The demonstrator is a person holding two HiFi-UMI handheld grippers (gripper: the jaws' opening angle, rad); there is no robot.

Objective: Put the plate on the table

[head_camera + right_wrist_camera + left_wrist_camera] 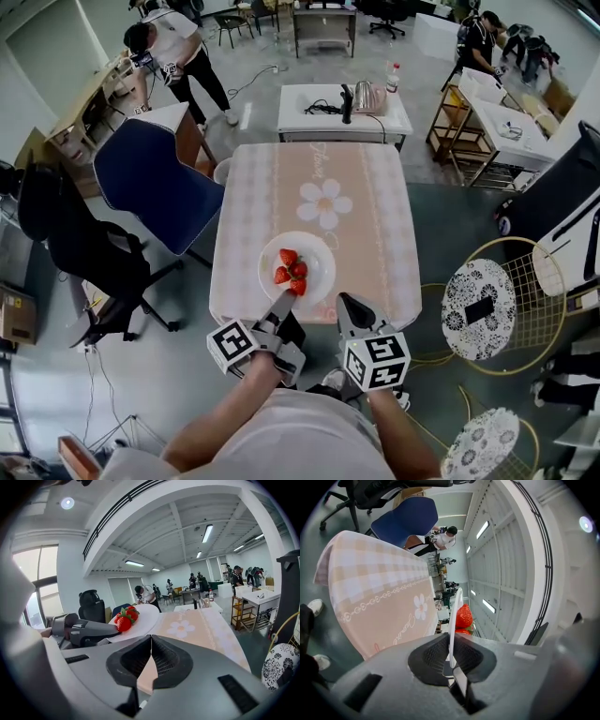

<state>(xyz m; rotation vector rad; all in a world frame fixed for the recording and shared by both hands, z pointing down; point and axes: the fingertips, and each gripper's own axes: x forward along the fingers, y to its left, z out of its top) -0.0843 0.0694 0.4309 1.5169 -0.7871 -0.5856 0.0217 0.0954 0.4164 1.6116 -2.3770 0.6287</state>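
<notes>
Fingers (431, 656) of the left gripper (284, 298) are clenched on the near rim of the white plate (317, 251). The left gripper view shows that plate edge-on, as a thin line running straight out from between them. Red strawberries (291, 270) sit on the plate toward the held side. In the head view the round plate lies face up and level over the near end of the tabletop (319, 169), its gripped edge toward the person. No view settles whether it rests on the cloth. Only the right gripper view shows the left gripper from the side, meeting the plate's rim from the left. The right gripper (150, 654) has its fingers pressed together on nothing, just right of the plate. The pink checked cloth bears a white daisy (323, 204) and a cursive word beside it, too small to read. A blue chair (150, 178) stands left of the tabletop.
</notes>
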